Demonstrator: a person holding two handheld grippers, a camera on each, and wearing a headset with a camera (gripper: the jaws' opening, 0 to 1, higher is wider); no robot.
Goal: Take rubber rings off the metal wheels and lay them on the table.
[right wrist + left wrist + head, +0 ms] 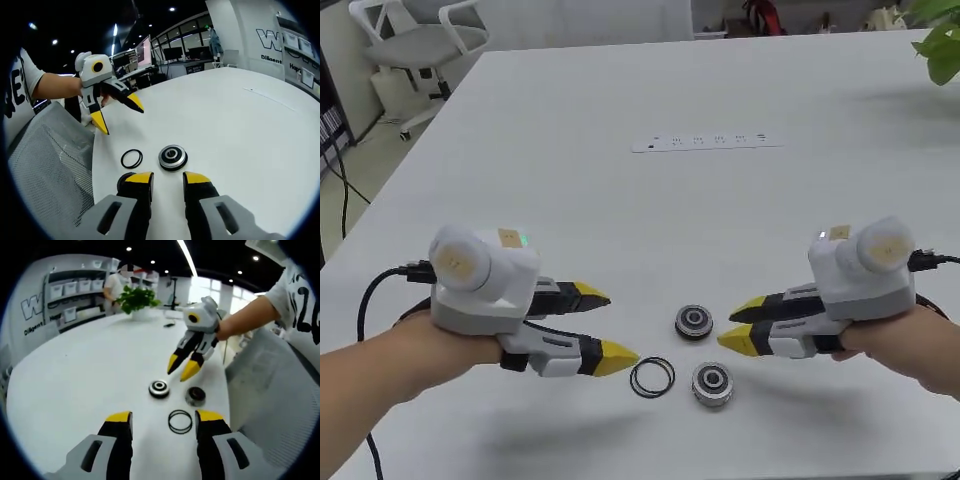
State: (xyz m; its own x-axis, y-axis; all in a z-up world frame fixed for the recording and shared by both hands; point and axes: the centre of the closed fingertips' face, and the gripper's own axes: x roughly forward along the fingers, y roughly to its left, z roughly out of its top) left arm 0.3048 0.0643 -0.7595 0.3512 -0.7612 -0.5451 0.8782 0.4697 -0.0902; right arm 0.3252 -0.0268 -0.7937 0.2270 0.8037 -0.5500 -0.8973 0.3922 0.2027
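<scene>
Left gripper (pixel 608 324): at the left of the work; jaws spread wide with nothing between them; yellow tips aimed right, toward the rings.
Loose rubber rings (pixel 652 377): thin black loops, apparently two overlapping, lying flat on the white table (pixel 620 200) just right of the left gripper's nearer tip. Judged light, soft and floppy. Already laid down, so no need to touch them.
Far wheel (pixel 693 322): small round metal disc lying flat between the two grippers, with a bright hub. A dark band at the rim suggests a ring is still seated, but this is not certain.
Near wheel (pixel 711 384): same shape, just right of the loose rings and nearer the person. The rim reads greyer; cannot tell whether a ring is on it.
Handling (judgement): wheels are stiff, smooth and heavy for their size, and likely to skate on the slick tabletop. Pin one across its faces with one gripper, then pinch the rubber at the outer edge with the other and roll it off. The rubber is stretchy and grippy and may snap back.
Right gripper (pixel 732 323): right of the far wheel; jaws partway open and empty; tips point left at that wheel.
</scene>
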